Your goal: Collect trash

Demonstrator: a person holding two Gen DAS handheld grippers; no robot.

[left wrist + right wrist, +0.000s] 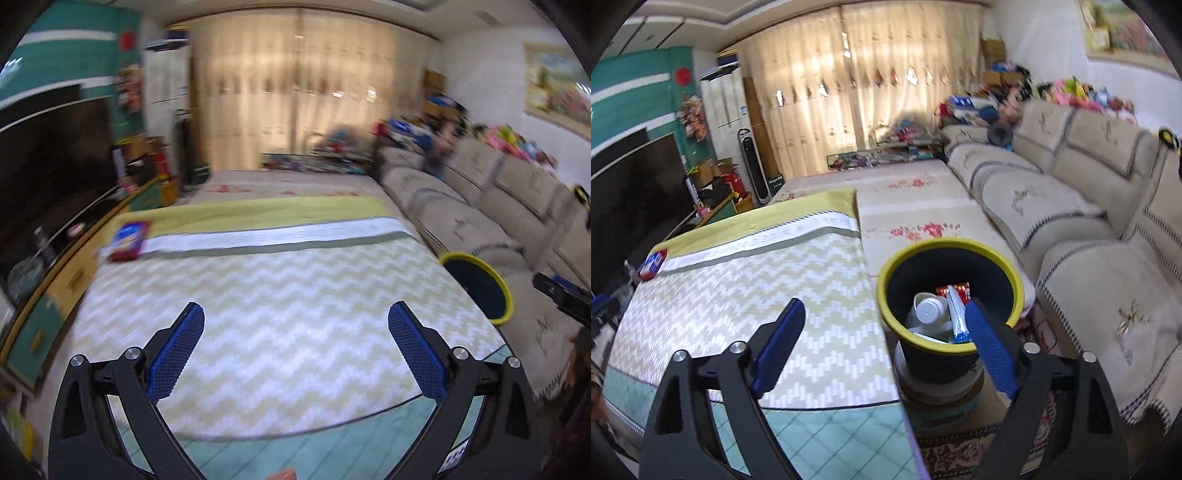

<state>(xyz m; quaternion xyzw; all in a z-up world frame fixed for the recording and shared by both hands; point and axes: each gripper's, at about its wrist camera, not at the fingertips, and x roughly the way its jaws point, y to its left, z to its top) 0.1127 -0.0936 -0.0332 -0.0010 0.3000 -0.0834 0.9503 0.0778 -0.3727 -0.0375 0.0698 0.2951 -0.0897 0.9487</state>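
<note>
A black bin with a yellow rim stands on a stool off the table's right edge, holding a white cup, a blue-and-white wrapper and a red packet. My right gripper hangs open just in front of the bin, with nothing between its fingers. In the left wrist view the same bin sits at the right, and my left gripper is wide open and empty over the zigzag tablecloth. A red and blue packet lies at the table's far left corner, and shows again as the packet.
A beige sofa runs along the right wall. A TV on a low cabinet lines the left side. A floral-covered surface lies beyond the table. The right gripper's black body pokes in at the right edge of the left wrist view.
</note>
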